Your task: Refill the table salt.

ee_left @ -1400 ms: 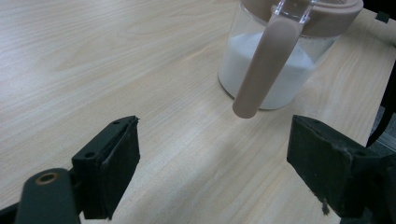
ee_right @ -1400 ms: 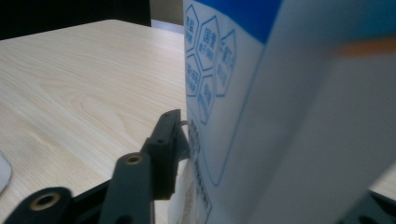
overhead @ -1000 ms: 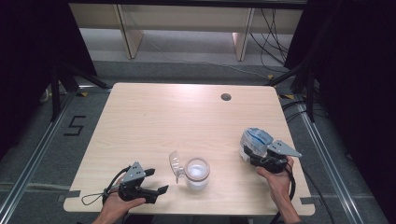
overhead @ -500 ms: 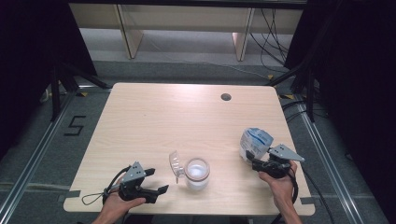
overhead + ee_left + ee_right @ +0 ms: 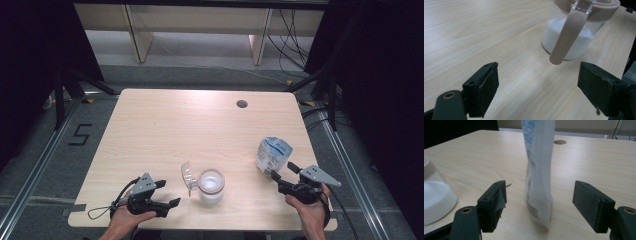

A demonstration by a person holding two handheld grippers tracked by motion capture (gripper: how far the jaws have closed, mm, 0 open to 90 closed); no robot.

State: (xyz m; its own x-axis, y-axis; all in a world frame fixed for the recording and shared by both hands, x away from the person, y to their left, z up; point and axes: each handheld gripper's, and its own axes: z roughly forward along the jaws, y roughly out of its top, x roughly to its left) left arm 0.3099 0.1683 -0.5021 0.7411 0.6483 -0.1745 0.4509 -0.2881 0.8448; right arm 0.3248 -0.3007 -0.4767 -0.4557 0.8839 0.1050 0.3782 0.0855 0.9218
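A glass jar (image 5: 211, 186) of white powder stands near the table's front edge, its clear hinged lid (image 5: 187, 175) swung open to the left. My left gripper (image 5: 168, 192) lies open just left of the jar (image 5: 569, 42), whose brown clasp (image 5: 565, 37) hangs down ahead of the jaws. A white and blue bag (image 5: 272, 154) stands upright at the right. My right gripper (image 5: 282, 170) is open just in front of it, and its jaws have just been opening. The bag (image 5: 537, 170) stands ahead of the gap, and neither pad touches it.
The light wooden table (image 5: 165, 125) has a round cable hole (image 5: 242, 104) near its far edge. A cable (image 5: 102, 210) trails from the left gripper toward the front left corner. Dark stands and cables lie on the floor around the table.
The right gripper has drawn back toward the person, away from the bag, with its jaws wider. The bag stays standing. The left gripper and the jar have not moved.
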